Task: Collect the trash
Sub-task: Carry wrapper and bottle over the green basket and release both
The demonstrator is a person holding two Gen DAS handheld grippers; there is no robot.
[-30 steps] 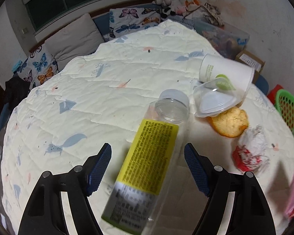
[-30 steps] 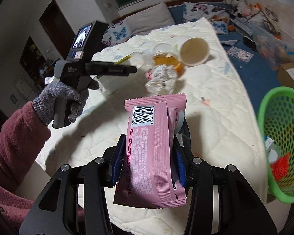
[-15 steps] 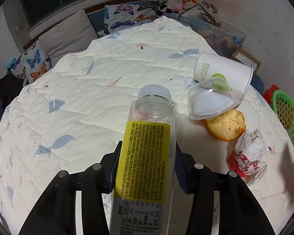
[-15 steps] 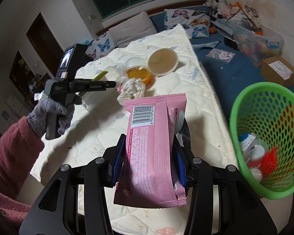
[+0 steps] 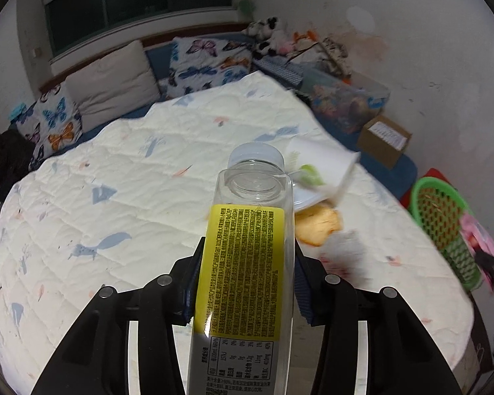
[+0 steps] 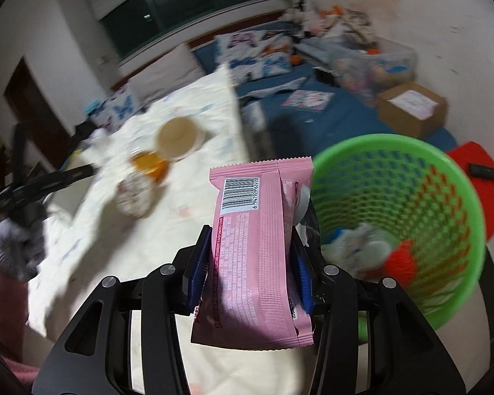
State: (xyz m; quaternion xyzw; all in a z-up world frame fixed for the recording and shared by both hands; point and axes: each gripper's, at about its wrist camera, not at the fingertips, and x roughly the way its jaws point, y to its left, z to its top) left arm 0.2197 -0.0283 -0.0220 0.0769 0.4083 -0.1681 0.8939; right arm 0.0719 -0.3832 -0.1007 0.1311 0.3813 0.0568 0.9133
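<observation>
Best to carry the pink foil snack wrapper [image 6: 260,247] right over the round green mesh basket [image 6: 444,171] on the right before letting go — the right gripper [image 6: 248,279] clamps it, upright, near the basket's rim. The left gripper [image 5: 245,283] grips a clear yellow-labelled plastic bottle [image 5: 247,256] above the white quilted bed [image 5: 115,171] — basket far right.

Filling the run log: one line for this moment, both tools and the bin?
left tool: shut on clear bottle | right tool: shut on pink wrapper, beside green basket | quilt: paper cup, orange peel, crumpled paper
</observation>
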